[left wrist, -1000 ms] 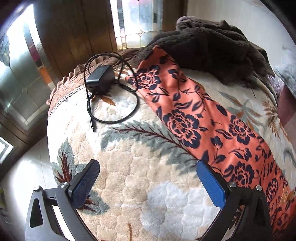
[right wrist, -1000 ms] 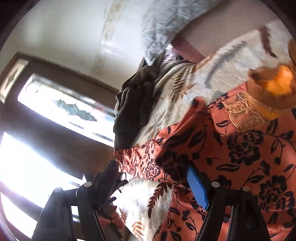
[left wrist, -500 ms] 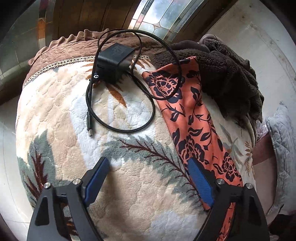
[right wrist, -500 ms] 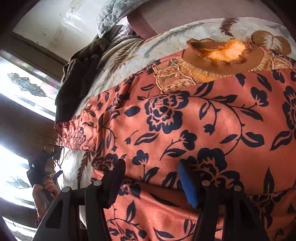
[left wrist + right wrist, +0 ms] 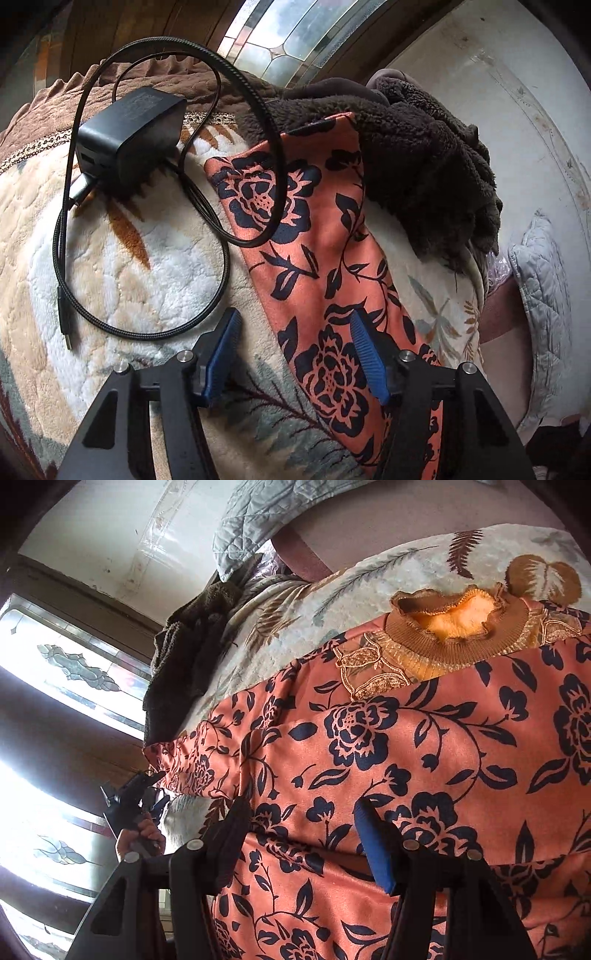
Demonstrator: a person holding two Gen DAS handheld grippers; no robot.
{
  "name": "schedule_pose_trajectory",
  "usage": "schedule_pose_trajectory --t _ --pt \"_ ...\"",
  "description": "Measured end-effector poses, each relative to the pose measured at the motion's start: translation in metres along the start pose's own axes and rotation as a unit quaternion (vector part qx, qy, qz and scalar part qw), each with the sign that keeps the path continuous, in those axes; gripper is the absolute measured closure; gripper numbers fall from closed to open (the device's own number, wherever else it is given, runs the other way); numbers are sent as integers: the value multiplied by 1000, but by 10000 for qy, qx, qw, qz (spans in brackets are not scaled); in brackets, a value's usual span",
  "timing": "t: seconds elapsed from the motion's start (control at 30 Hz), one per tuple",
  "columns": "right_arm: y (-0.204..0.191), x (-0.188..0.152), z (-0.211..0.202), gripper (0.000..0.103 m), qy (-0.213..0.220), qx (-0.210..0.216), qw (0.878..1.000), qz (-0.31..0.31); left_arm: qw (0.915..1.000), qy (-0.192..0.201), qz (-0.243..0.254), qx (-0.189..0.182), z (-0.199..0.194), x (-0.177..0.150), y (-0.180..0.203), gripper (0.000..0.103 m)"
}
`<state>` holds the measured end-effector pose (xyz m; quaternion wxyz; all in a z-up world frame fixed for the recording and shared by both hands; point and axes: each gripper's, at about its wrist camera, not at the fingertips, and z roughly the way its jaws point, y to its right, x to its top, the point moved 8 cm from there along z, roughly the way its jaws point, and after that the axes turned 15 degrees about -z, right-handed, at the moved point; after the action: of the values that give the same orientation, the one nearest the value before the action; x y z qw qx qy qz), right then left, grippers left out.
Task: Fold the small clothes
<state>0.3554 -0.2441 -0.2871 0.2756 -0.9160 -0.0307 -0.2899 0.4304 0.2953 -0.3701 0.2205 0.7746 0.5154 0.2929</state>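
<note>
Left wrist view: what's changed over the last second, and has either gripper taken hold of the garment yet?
The left gripper has swung in over the orange floral garment's sleeve, jaws closing, nothing pinched. The right gripper has dropped onto the body, jaws narrower, grip unclear. The charger, its cable and the brown fleece haven't moved.

Your window [image 5: 55, 686] blows out white on the right view; daylight's soft, edges bend hard, your far hand [image 5: 138, 840] perhaps slightly blurred.
</note>
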Motion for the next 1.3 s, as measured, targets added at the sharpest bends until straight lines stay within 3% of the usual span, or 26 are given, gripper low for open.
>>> schedule_pose_trajectory --t 0.07,0.2,0.33,0.43,0.5,0.67,0.77,0.9,0.97,1.03,1.07,1.1,1.13,1.17,1.3 --pt "2 2 -5 40 76 -30 10000 10 9995 -84 -109 -269 5 7 3 42" --pt "6 6 -13 40 209 -59 9998 53 9989 -231 -114 -389 20 13 7 91" --pt "12 7 -21 40 280 -120 9995 84 9990 -102 232 -354 19 10 30 95" --pt "21 10 -29 40 373 -266 9989 117 9936 111 1002 -504 1 -15 77 95" --pt "29 13 -36 40 458 -331 9981 237 9849 158 1591 -662 -15 -47 109 95" --pt "55 21 -60 40 748 -675 9935 537 9480 -370 2956 -1120 -42 -172 174 95" --pt "75 22 -75 40 900 -809 9895 790 9123 -879 3799 -1250 -52 -269 192 95" --pt "101 22 -92 40 1063 -921 9840 1099 8535 -1912 4711 -1144 -54 -391 182 95" --pt "108 21 -95 40 1063 -901 9837 1137 8358 -2212 4930 -971 -54 -421 169 95" --pt "113 19 -91 39 941 -710 9853 1239 8366 -2505 4777 -958 -61 -425 161 89" --pt "112 18 -88 33 863 -516 9860 1327 8432 -2585 4599 -1030 -71 -419 150 84" --pt "111 15 -83 30 795 -314 9864 1404 8538 -2558 4397 -1110 -76 -408 147 70" --pt "108 14 -79 27 735 -157 9864 1462 8663 -2417 4216 -1158 -82 -394 148 54" --pt "104 12 -75 27 707 -53 9861 1503 8786 -2184 4085 -1162 -87 -377 147 48" --pt "84 14 -56 21 555 163 9876 1460 9135 -1126 3833 -775 -87 -313 137 46"
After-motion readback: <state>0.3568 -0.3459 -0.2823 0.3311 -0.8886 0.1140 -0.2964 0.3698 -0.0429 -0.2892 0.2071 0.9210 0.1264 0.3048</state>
